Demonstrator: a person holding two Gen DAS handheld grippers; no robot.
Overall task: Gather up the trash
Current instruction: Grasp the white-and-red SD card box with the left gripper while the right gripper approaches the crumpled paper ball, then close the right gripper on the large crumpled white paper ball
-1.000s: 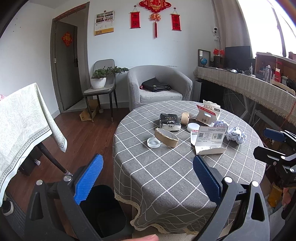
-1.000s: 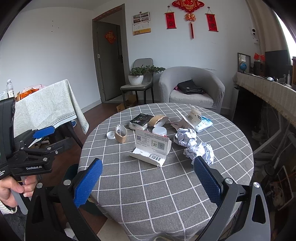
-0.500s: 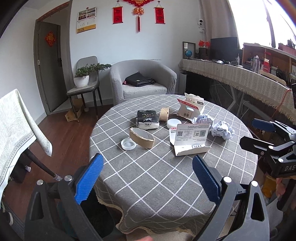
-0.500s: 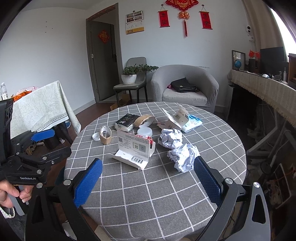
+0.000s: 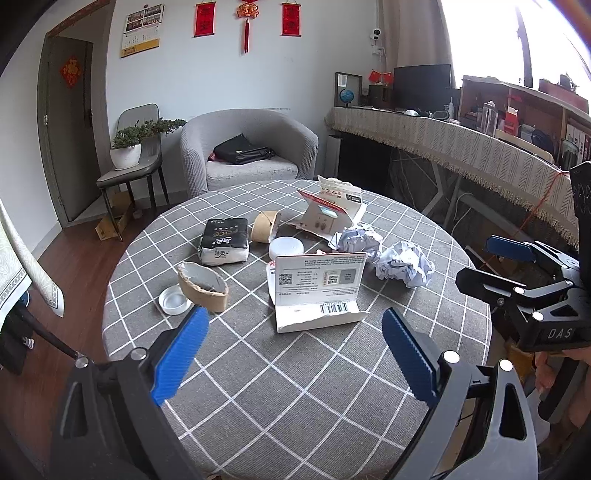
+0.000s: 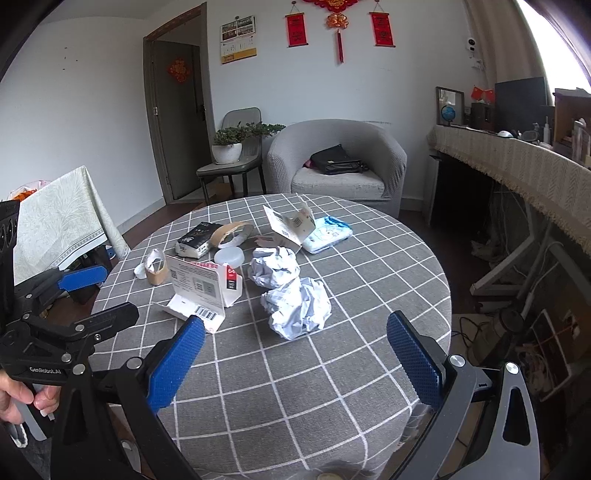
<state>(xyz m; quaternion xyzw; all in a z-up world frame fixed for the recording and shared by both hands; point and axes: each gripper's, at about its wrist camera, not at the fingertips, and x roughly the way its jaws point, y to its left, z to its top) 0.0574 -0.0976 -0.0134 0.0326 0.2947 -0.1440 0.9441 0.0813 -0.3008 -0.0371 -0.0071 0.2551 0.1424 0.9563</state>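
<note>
Lying ahead of right tongs [image 6: 291,358]: crumpled paper [image 6: 297,308].

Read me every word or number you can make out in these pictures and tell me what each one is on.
"GenRobot.AI": on the left hand-held gripper, body near the hand.
"DAS": on the right hand-held gripper, rest cut off.
"64": red tag on the open white box.
Box print, QR codes, black packet, wall calendar: too small or blurred.
</note>
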